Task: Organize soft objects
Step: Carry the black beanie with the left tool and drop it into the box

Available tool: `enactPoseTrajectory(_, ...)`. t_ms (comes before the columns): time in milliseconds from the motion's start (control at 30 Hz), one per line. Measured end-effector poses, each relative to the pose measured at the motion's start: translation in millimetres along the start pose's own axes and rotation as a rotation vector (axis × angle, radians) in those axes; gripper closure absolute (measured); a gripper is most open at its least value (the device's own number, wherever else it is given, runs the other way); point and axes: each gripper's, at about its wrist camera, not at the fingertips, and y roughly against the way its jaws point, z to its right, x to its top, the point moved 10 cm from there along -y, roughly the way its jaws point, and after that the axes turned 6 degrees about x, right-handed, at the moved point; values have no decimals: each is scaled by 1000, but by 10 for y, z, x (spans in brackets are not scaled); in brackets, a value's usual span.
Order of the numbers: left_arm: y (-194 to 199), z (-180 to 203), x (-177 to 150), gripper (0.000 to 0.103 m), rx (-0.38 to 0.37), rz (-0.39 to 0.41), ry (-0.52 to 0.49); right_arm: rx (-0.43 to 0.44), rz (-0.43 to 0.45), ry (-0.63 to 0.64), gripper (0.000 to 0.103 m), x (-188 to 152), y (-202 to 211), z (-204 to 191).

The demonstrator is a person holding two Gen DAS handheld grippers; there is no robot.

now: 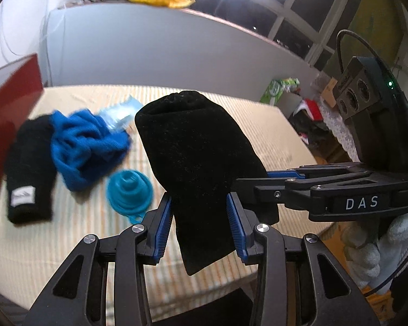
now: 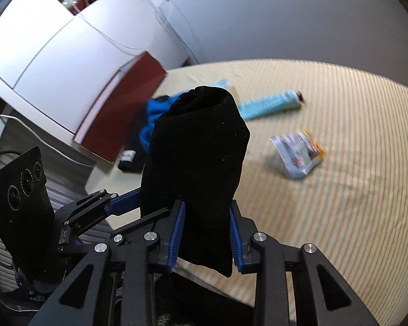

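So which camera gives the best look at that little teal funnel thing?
The left wrist view. The teal funnel lies in plain sight there on the striped table, beside the blue cloth. In the right wrist view the held black sock seems to block it; I cannot find it.

The sock (image 1: 201, 157) held up is plain black. A bright blue knit (image 1: 89, 146) lies crumpled beside a black sock with a white label (image 1: 30, 174). The collapsible funnel (image 1: 130, 187) is teal, the box (image 1: 11, 114) dark red, the tablecloth (image 1: 258, 119) cream with fine pale stripes.
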Motion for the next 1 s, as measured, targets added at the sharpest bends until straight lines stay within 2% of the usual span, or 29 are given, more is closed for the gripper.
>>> enactPoseTrajectory(267,392,-471,332,66,69,92,17,27,20,102,75,450,-161,-610)
enactPoseTrajectory(567,793,-1376,767,67,182,178,76,77,23,208,75,1146,-611,-1368)
enactPoseTrajectory(867,1069,-2303,1186,67,280,222,152,124,15,298,75,1867,-1213,-2099)
enactPoseTrajectory(1000,1065,-2676,1314,67,295,205,193,124,1,321,75,2098,-1499,-2291)
